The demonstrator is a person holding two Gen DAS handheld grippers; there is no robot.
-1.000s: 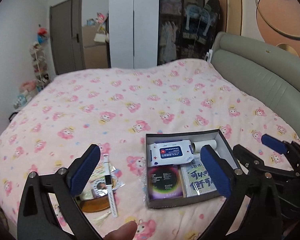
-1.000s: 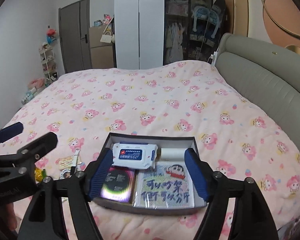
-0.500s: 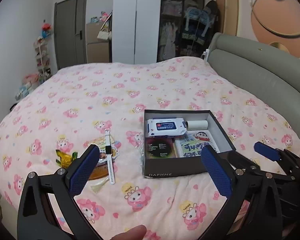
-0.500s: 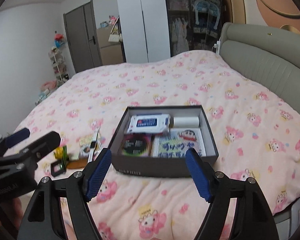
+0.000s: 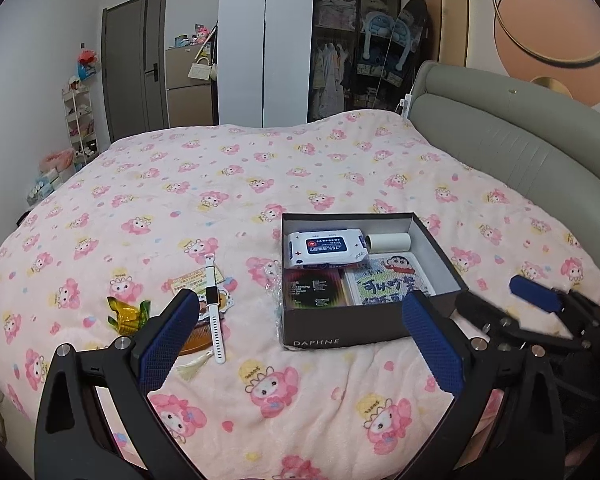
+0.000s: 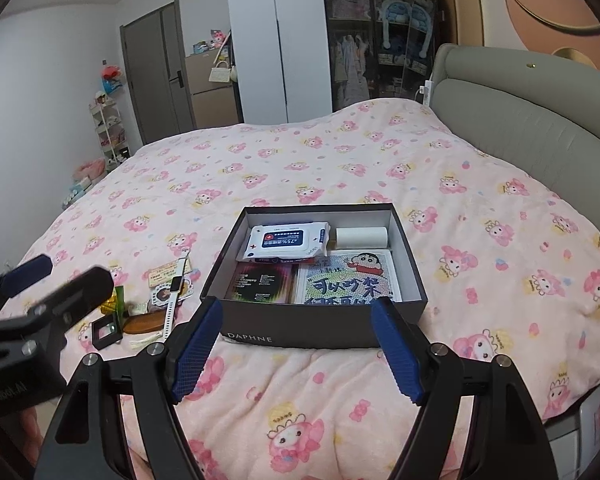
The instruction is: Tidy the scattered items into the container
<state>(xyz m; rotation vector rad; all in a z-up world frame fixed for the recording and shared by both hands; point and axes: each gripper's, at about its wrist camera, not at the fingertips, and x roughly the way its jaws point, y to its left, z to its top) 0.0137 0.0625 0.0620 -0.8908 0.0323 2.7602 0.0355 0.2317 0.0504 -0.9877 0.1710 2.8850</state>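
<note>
Near the bed's front edge: box (image 6: 320, 334) sits with wipes pack (image 6: 286, 241) inside | watch (image 5: 213, 306) and comb (image 6: 142, 325) loose on bed (image 5: 260, 168) just left | left hand-held gripper (image 5: 300, 338), right hand-held gripper (image 6: 296, 346) both spread wide, holding nothing

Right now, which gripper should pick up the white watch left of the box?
Left. The left gripper is open and nearest the white watch; the right gripper, also open, faces the box, which lies between it and the watch.
</note>
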